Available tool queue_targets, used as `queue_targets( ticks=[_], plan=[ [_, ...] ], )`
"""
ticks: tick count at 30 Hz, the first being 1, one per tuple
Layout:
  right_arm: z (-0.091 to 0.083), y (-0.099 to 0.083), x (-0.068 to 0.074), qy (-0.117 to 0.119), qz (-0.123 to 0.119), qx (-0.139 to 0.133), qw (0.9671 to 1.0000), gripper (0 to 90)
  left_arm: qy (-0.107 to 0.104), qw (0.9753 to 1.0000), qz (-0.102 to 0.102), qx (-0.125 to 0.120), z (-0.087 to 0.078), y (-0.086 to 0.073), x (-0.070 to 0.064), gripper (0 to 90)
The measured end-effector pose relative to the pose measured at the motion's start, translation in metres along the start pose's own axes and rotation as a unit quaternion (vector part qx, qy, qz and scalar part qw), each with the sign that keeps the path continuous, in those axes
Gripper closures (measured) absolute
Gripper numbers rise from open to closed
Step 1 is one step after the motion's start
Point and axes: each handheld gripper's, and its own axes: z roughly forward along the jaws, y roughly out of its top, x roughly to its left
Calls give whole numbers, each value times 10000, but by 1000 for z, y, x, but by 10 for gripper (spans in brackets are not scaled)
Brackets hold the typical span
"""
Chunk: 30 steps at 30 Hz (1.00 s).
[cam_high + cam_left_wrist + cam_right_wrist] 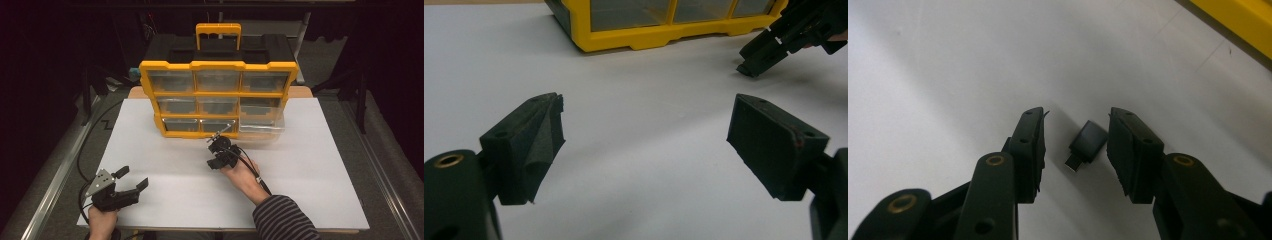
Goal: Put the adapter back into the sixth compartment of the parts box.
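A small black plug adapter with a short metal connector lies on the white tabletop. My right gripper is open, its jaws on either side of the adapter, which sits closer to the right jaw. In the high view the right gripper is at the table's middle, just in front of the yellow drawer organizer. My left gripper rests at the front left, open with nothing between its jaws. Farther off at the upper right is the right gripper.
The organizer holds several clear drawers; the bottom right drawer is pulled out onto the table. Its yellow base lies ahead of the left gripper, and a yellow corner sits at the upper right. Cables trail from both grippers.
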Motion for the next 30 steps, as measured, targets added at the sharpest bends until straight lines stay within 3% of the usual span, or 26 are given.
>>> queue_targets(
  ticks=[10,19,26,30],
  plan=[
    [6,0,-3,-4,66,168,9998,650,-6,10000,18,6,0,0,0,159],
    [7,1,-2,-186,-259,279,9991,756,-20,10000,37,18,1,0,-1,160],
    [7,2,0,-263,-487,324,9979,764,-26,10000,36,28,1,0,-1,160],
    [7,3,1,-275,-418,379,9980,767,-30,10000,37,35,1,0,-1,160]
  ],
)
